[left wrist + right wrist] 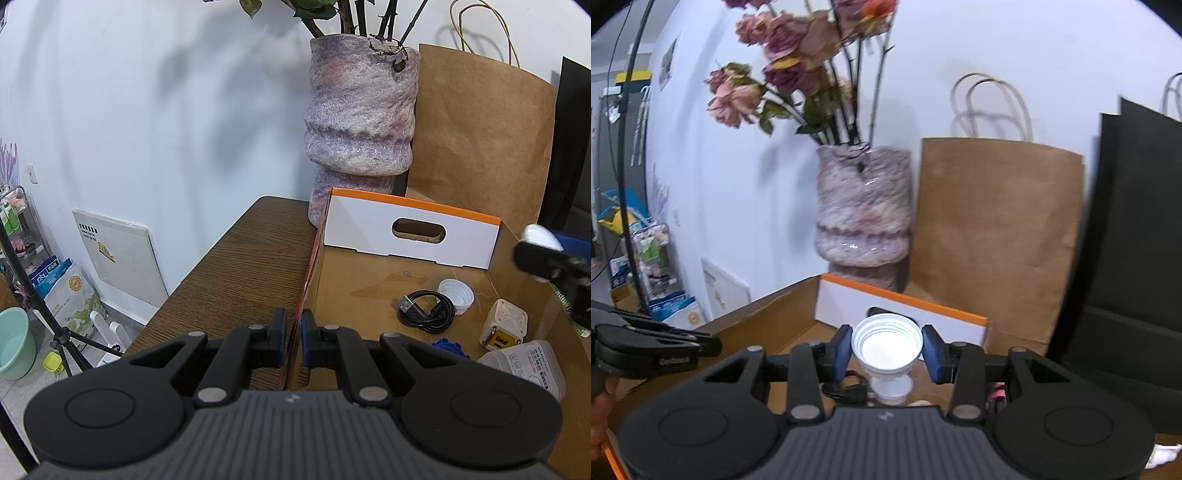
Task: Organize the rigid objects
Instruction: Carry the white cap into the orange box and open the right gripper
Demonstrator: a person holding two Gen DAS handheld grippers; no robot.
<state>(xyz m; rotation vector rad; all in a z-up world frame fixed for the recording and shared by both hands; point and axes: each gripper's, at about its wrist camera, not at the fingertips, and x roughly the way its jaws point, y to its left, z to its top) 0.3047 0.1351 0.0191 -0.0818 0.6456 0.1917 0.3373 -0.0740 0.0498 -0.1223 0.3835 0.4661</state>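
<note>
Transfer step in hand: right tool grasping white cap above cardboard box, left tool clenched on the box wall; next move calls for release inside.

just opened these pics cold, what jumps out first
A mottled purple vase of wilted roses stands at the table's back edge, a brown paper bag beside it. In front lies an open cardboard box holding a black cable. The right claw holds a white cap above it.
</note>
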